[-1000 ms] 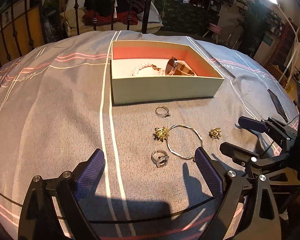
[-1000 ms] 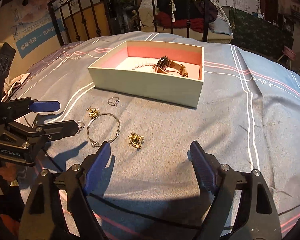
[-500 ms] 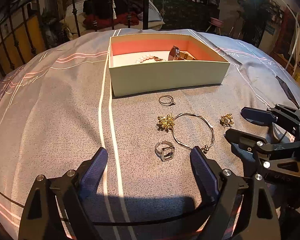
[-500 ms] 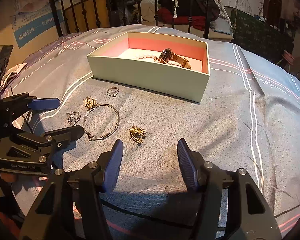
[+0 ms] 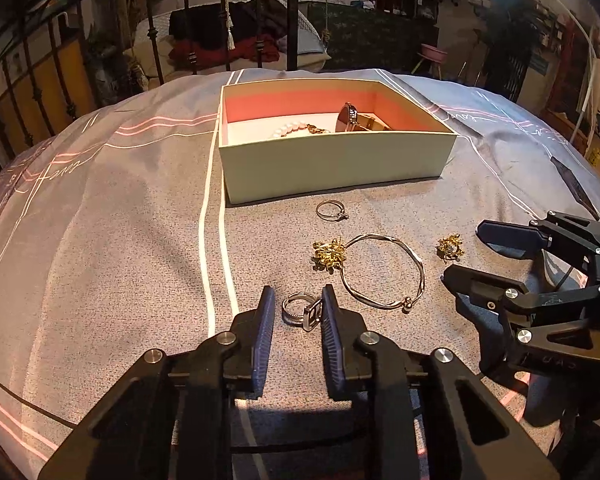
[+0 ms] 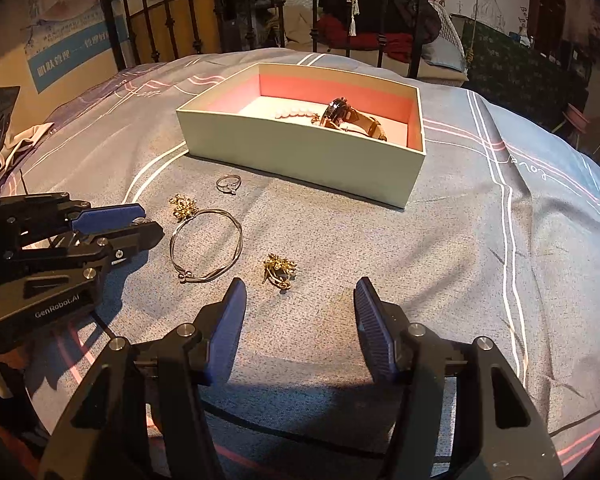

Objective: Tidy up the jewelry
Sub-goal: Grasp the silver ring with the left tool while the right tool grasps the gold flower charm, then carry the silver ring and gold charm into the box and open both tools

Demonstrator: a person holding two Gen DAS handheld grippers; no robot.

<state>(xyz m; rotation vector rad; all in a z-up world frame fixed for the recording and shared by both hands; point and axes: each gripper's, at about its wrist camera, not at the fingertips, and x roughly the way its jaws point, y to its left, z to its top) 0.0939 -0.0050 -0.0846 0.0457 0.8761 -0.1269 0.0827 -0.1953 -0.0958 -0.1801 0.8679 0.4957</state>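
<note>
Grey bedspread [image 5: 100,240] with white and pink stripes under warm lamplight, black iron bedstead [image 5: 292,12] at the far edge. Far centre: pale green cardboard box [image 5: 332,168] with pink lining, already holding a pearl bracelet [image 5: 288,130] and a brown-strapped watch [image 5: 350,116].

Near left: blue-padded left gripper [image 5: 297,294], jaws just closing, drawn in from a wide spread half a second ago to a narrow gap around the silver ring with a square buckle face [image 5: 300,312]. Right pad touching the square face, a sliver of cloth showing between left pad and band, so apparently not clamped yet. Ring flat on the cloth, unlifted. Likely meaning for the task: first piece chosen, pinch nearly made, carry to the box to follow.

Further right, all loose on the bedspread: thin silver ring with a small stone [image 5: 331,211] just in front of the box, gold flower-cluster earring [image 5: 329,254] touching the twisted silver bangle with a ball clasp [image 5: 382,303], second gold cluster earring [image 5: 450,246] near the right.

Near right: right gripper [image 6: 300,283], jaws also narrowed within the last second, now half apart, nothing between them, hovering just short of that second earring.
</note>
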